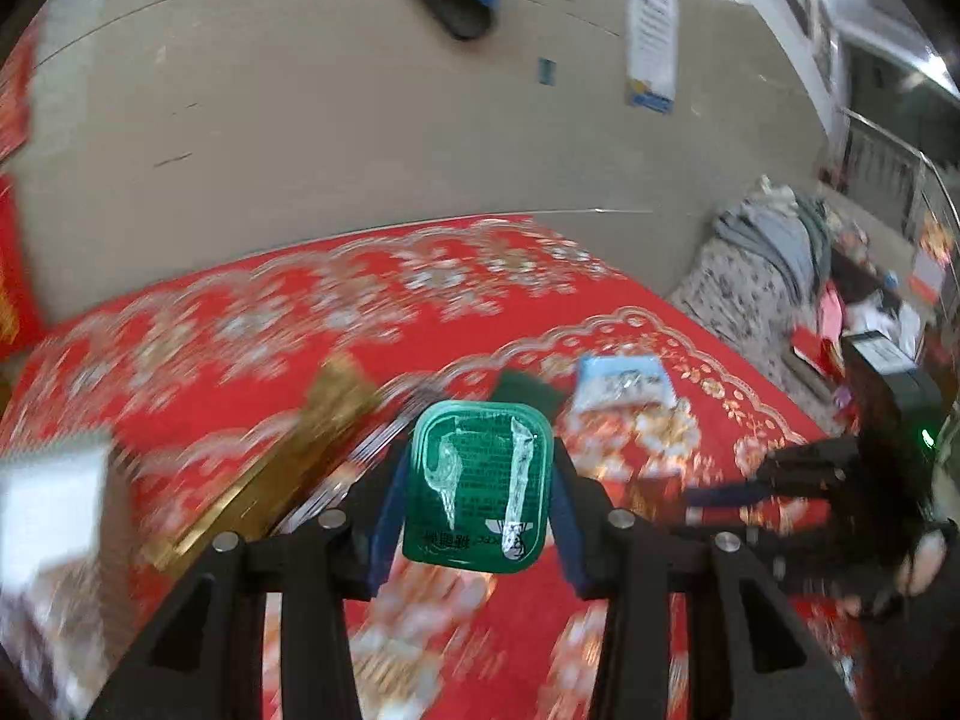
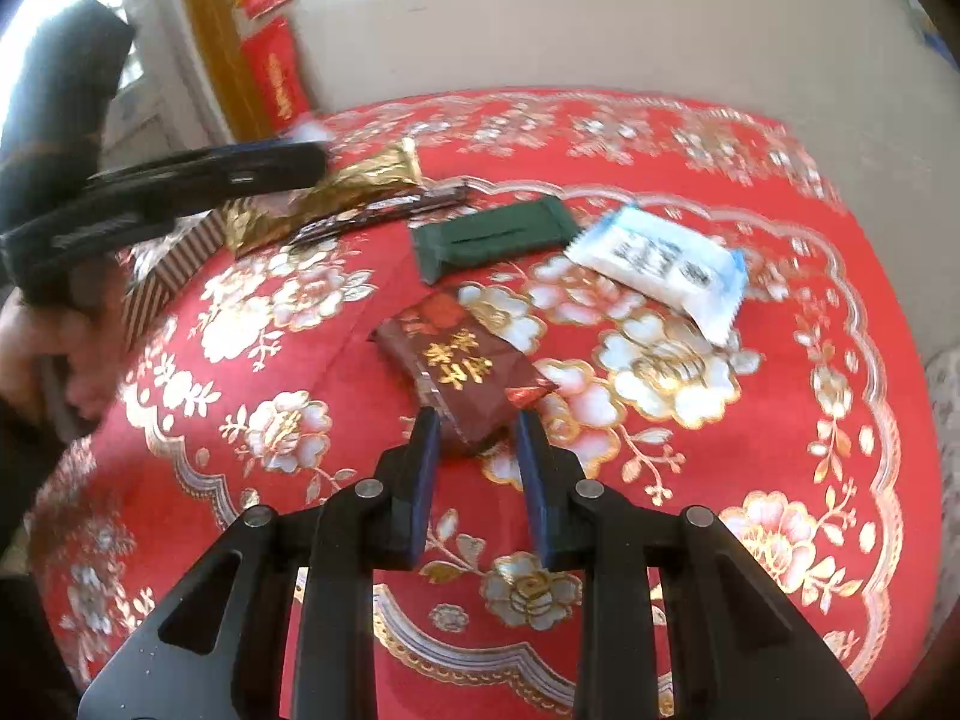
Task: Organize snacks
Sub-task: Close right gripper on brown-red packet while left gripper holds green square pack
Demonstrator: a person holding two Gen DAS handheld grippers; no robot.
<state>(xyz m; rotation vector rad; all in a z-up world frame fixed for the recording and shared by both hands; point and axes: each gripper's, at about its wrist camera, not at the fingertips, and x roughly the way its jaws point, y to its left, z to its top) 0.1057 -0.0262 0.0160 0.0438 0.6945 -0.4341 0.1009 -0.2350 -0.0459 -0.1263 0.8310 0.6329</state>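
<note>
My left gripper (image 1: 480,450) is shut on a green foil-lidded snack cup (image 1: 477,486) and holds it above the red floral tablecloth (image 1: 240,312); the view is blurred by motion. My right gripper (image 2: 477,420) is open, its fingertips on either side of the near end of a dark red snack packet (image 2: 462,360) lying on the cloth. Farther back lie a dark green bar (image 2: 492,237), a white and blue packet (image 2: 660,264), a gold wrapper (image 2: 324,192) and a dark long bar (image 2: 384,213). The left gripper's body (image 2: 180,180) shows at the left.
A striped box (image 2: 168,270) sits at the table's left edge. A gold packet (image 1: 288,456) and a white box (image 1: 48,510) show in the left wrist view. The right gripper (image 1: 810,480) is at the right there. A beige wall and a cluttered sofa (image 1: 780,276) lie beyond.
</note>
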